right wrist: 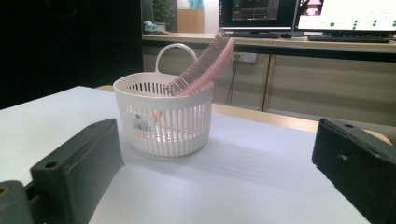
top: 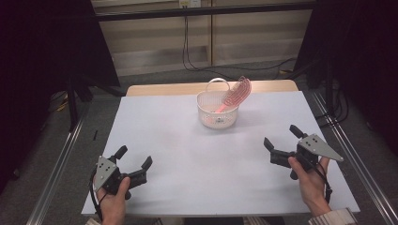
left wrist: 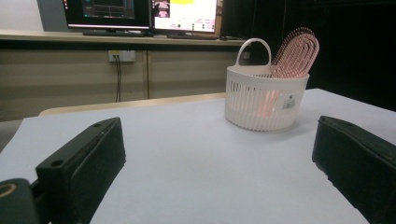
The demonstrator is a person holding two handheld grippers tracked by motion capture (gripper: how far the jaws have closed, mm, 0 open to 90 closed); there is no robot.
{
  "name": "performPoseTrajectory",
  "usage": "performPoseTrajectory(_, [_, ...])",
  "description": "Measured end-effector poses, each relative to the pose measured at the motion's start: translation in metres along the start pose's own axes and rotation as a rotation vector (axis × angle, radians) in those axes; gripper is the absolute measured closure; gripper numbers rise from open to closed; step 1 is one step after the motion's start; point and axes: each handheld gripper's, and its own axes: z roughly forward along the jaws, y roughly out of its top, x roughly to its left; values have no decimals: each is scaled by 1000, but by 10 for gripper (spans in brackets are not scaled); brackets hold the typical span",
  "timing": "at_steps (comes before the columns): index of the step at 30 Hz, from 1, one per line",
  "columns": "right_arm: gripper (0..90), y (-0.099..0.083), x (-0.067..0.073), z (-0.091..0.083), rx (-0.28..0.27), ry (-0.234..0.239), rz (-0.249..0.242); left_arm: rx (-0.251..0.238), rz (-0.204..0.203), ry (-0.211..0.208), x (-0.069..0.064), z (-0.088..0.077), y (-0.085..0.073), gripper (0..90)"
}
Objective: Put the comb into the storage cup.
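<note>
The basket (top: 217, 110) stood toward the far side of the table (top: 187, 154), roughly mid-width, and everything else sat relative to it. The left gripper (top: 136, 161) was well apart from the basket, toward the person's side and off to its left, near the table's front edge. The right gripper (top: 281, 140) was also well apart from it, nearer the person and off to its right, a bit closer to the basket than the left one. Both pointed in toward the basket.

Left gripper: jaws spread wide, nothing between them, just bare table. Held by the person's left hand (top: 112, 199). Right gripper: same, jaws wide apart, holding nothing, gripped by the right hand (top: 309, 180) w/ a grey three-cornered plate on top.

In the left gripper view the basket (left wrist: 264, 100) was ahead and slightly right of centre, between the two black jaws but far beyond them. In the right gripper view the basket (right wrist: 163, 116) sat ahead and left of centre.

The basket was small, round, white plastic w/ vertical slots in its wall, a loop handle at the far rim, and a small barcode sticker on the side. A pink hairbrush (top: 236, 93) stood in it handle-down, leaning over the rim, its oval head (left wrist: 296, 53) sticking up above the basket, bristles (right wrist: 196, 70) visible. Behind the basket, past the table, were a counter w/ monitors (right wrist: 303, 16) and hanging cables.
</note>
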Motion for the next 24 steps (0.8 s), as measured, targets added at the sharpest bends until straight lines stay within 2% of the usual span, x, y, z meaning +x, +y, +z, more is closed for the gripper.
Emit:
performPoseTrajectory(9, [6,-5,-8,-17,-15,-45,-8,13,22,9,-1,0,0,29])
performPoseTrajectory(18, [5,-10,-19,-35,-21,-103,18,16,24,13,-1,-2,0,29])
performPoseTrajectory(24, [5,-16,-22,-46,-16,-112,28,8,25,5,-2,-3,0,29])
